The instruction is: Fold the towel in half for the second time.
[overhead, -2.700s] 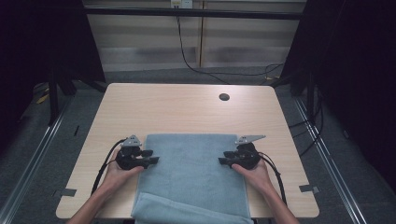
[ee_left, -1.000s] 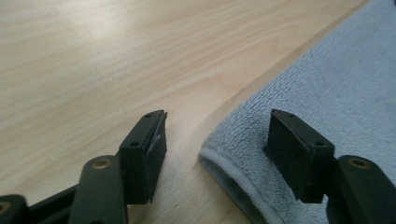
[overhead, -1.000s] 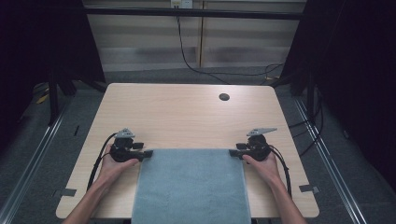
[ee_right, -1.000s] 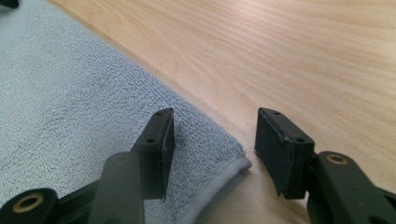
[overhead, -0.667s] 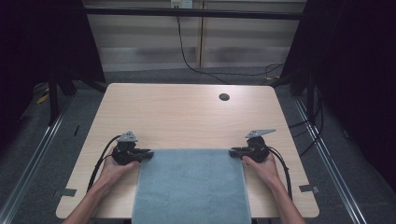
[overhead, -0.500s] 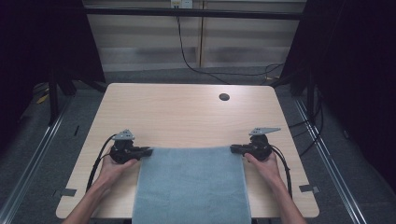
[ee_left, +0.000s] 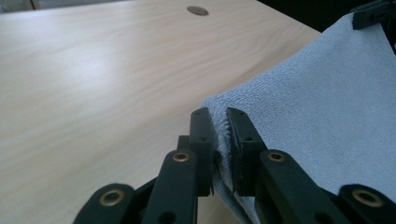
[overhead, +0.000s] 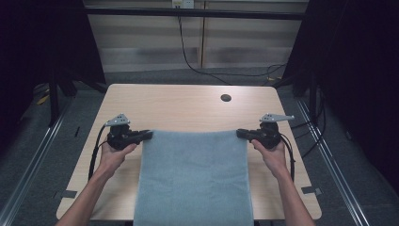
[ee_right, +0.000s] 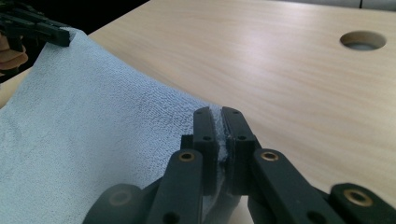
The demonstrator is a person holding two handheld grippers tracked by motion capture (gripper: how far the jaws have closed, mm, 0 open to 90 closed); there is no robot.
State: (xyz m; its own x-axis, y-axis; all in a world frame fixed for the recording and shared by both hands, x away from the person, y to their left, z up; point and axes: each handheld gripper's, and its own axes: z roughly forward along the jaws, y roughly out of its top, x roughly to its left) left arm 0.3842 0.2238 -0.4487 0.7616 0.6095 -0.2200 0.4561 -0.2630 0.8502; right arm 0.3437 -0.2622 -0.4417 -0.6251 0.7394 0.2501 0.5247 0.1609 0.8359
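Note:
A light blue towel [overhead: 194,179] is stretched taut between my two grippers and hangs down over the table's front edge. My left gripper [overhead: 147,135] is shut on the towel's far left corner [ee_left: 219,116]. My right gripper [overhead: 241,133] is shut on the far right corner [ee_right: 215,116]. Both corners are lifted slightly above the wooden table [overhead: 188,106]. In the left gripper view the towel [ee_left: 327,107] runs off to the right toward the other gripper [ee_left: 373,14]. In the right gripper view the towel [ee_right: 93,130] spreads left toward the other gripper [ee_right: 35,28].
A round cable hole [overhead: 226,98] lies in the table top at the far right, also seen as the hole [ee_right: 363,40] in the right gripper view. Bare wood stretches beyond the towel. Dark curtains and floor rails flank the table.
Both grippers moved apart and slightly farther from me, pulling the towel's far edge taut and straight. The towel is narrower on the table and hangs more over the front edge.

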